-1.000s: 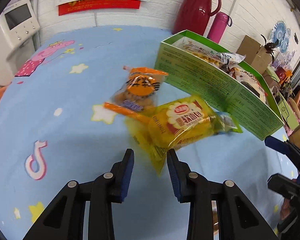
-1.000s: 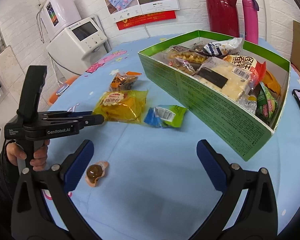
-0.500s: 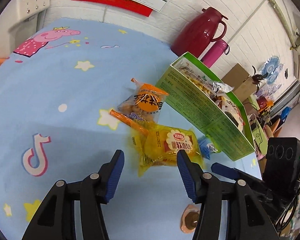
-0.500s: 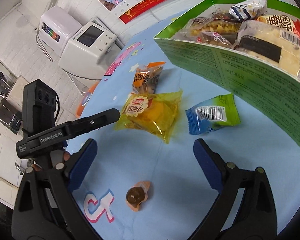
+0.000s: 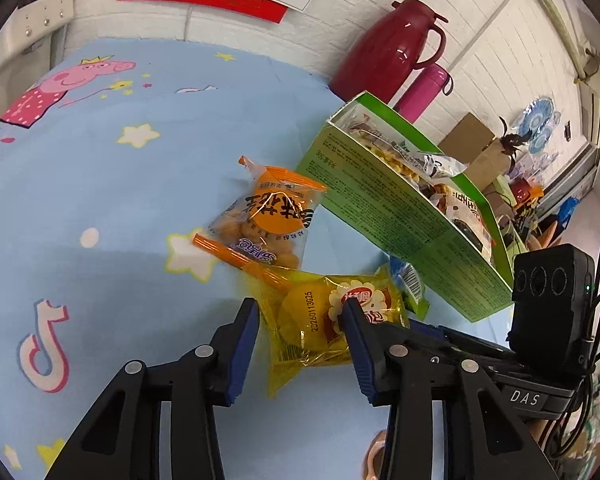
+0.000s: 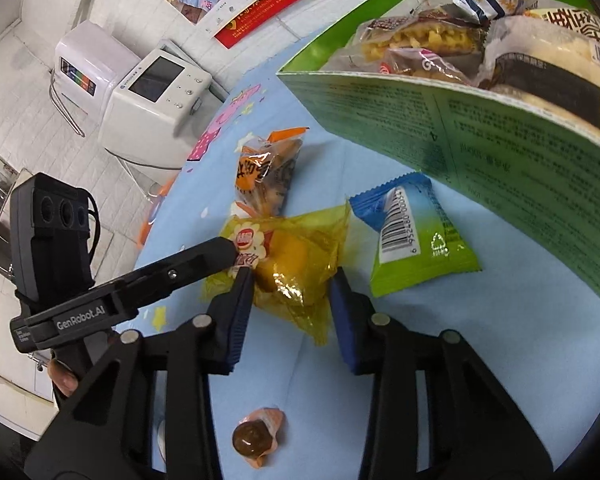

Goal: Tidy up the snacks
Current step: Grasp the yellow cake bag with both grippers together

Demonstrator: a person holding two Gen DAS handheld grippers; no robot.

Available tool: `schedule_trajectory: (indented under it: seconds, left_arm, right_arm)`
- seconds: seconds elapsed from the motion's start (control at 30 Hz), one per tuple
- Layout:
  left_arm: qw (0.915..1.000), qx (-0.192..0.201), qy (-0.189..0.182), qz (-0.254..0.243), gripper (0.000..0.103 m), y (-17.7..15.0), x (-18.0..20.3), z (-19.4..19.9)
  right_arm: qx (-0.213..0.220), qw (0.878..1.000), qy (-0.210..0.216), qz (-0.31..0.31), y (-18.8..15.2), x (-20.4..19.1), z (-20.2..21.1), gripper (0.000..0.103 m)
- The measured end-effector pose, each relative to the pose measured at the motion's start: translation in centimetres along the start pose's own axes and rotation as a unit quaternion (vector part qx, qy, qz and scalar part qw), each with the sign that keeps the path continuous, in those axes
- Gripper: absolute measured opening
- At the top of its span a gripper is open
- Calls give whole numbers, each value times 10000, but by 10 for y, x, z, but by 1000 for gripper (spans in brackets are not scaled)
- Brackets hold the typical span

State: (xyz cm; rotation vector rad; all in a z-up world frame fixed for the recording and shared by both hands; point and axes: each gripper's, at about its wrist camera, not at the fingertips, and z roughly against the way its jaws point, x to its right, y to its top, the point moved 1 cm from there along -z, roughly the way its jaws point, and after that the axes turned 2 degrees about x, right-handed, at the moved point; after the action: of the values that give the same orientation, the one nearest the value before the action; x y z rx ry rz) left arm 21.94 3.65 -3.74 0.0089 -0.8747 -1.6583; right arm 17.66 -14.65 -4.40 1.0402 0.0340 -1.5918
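left claw (image 5: 300, 318): fingers apart, straddling the yellow snack pack (image 5: 328, 322); right-side finger lies over the wrapper, no clamp visible
right claw (image 6: 292, 292): fingers apart on both sides of the same yellow snack pack (image 6: 296, 264), pads at the wrapper edges (contact vs. just beside: cannot tell)
yellow snack pack: flat on the table (image 5: 100, 200), just in front of the green box (image 5: 400, 220), between the two claws
orange snack pack (image 5: 268, 216): on the table beside the green box's near corner, its lower seal touching the yellow pack
blue-green packet (image 6: 416, 236): barcode side up, between the yellow pack and the green box wall (image 6: 500, 140)
green box: open top, several wrapped snacks inside
small brown candy (image 6: 256, 438): on the table, well clear of the green box, under the right claw's frame
red thermos (image 5: 388, 52): behind the green box, against the wall, pink bottle (image 5: 424, 88) next to it
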Motion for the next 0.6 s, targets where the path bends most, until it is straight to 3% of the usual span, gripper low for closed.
schedule_trajectory:
  seconds: [0.03,0.2,0.27,0.33,0.43,0.57,0.6]
  left_arm:
    - [10000,19,-23,-12,32,-1,2,2]
    - [9999,-24,4,-114,32,-9,9,7]
    - [10000,-46,33,68,41,-10,2,9]
    - [9993,-104,12,359,63,-11,-9,9]
    - [9979,-141,-44,632,63,-14,-20,3]
    - [9986,-172,-168,476,62,-13,-9,-4]
    - [9989,-213,-193,380,53,-14,-2,-7]
  right_arm:
    - [11,10000,-14,21,-1,-1,1,38]
    - [4,10000,-40,22,-5,0,5,36]
    - [16,10000,-55,5,-7,1,6,35]
    - [23,10000,-56,6,-8,1,6,35]
    - [53,9999,-93,39,-10,0,6,35]
    - [7,9999,-122,49,-11,-1,1,33]
    - [23,9998,-159,70,-12,-2,2,33]
